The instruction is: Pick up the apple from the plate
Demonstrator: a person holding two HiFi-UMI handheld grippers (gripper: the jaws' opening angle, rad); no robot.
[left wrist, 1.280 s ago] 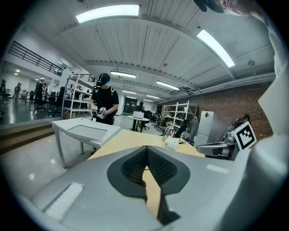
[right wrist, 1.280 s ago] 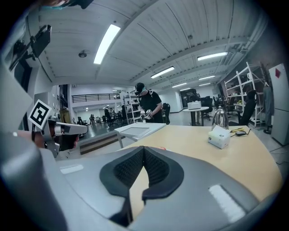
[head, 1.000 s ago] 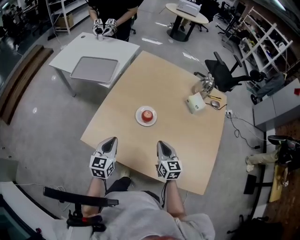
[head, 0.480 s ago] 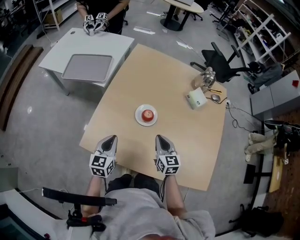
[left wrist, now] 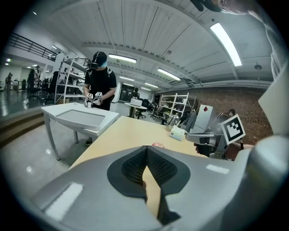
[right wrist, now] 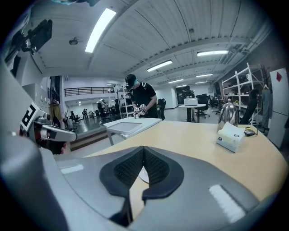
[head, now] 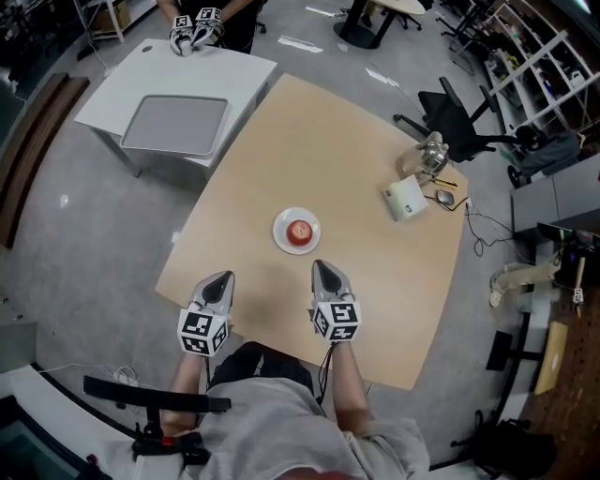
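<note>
The left tool (head: 221,278) and the right tool (head: 322,267) hang side by side over the near edge of the tan counter (head: 328,159). Each has its jaws brought together at the tips with nothing between them. Their cubes (head: 203,333) carry black-and-white square patterns, which spell no words.

Just beyond the tools, towards the middle of the counter, the red apple (head: 299,231) sits on a small white plate (head: 282,236). It lies ahead of the right tool's tip and a little to its left, apart from both tools. In the left gripper view only the top of the apple (left wrist: 158,145) peeks over the closed jaws. In the right gripper view the apple is hidden, and only a sliver of plate (right wrist: 144,175) shows below the tips.

Near the counter's right corner lies a white box (head: 406,199) with small dark marks too small to read, and a shiny metal jug (head: 429,155) just behind it.

Past the far left edge stands a white side table (head: 103,98) bearing a grey tray (head: 175,125). A second person (head: 195,28), cut off by the frame, stands behind it.
</note>
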